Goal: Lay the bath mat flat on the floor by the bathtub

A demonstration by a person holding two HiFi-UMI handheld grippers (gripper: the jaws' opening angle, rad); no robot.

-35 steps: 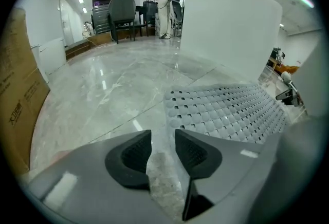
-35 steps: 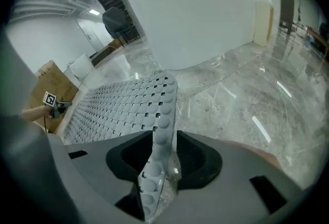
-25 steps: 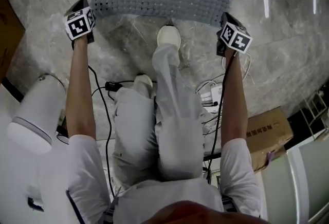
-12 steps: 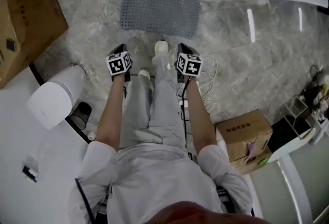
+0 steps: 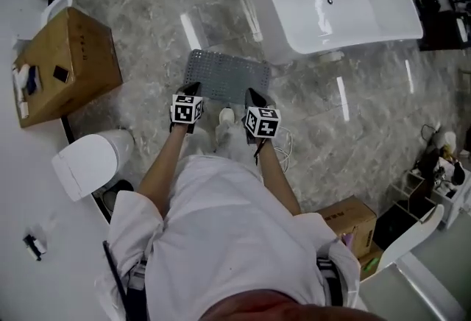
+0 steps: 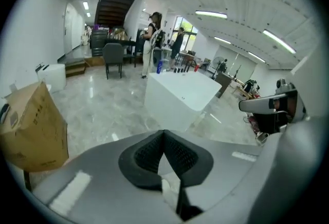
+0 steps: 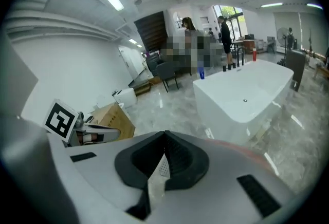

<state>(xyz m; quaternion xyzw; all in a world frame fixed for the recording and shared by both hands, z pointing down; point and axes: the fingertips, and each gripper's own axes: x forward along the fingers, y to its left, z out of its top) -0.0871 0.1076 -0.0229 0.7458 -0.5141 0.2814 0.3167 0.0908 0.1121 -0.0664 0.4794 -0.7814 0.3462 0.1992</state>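
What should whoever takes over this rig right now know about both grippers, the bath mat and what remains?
The left gripper: fingers shut, empty.
The right gripper: fingers shut, empty.
Both hang over the near edge of the grey perforated rectangular bath mat, which lies flat on the grey marble floor beside the white freestanding bathtub.
Done: mat laid out.
Left: apparently nothing, beyond checking the corners sit flat.

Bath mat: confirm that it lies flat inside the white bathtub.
Not right. The bath mat does lie flat, but on the grey floor next to the white bathtub, not inside it. The head view shows this.
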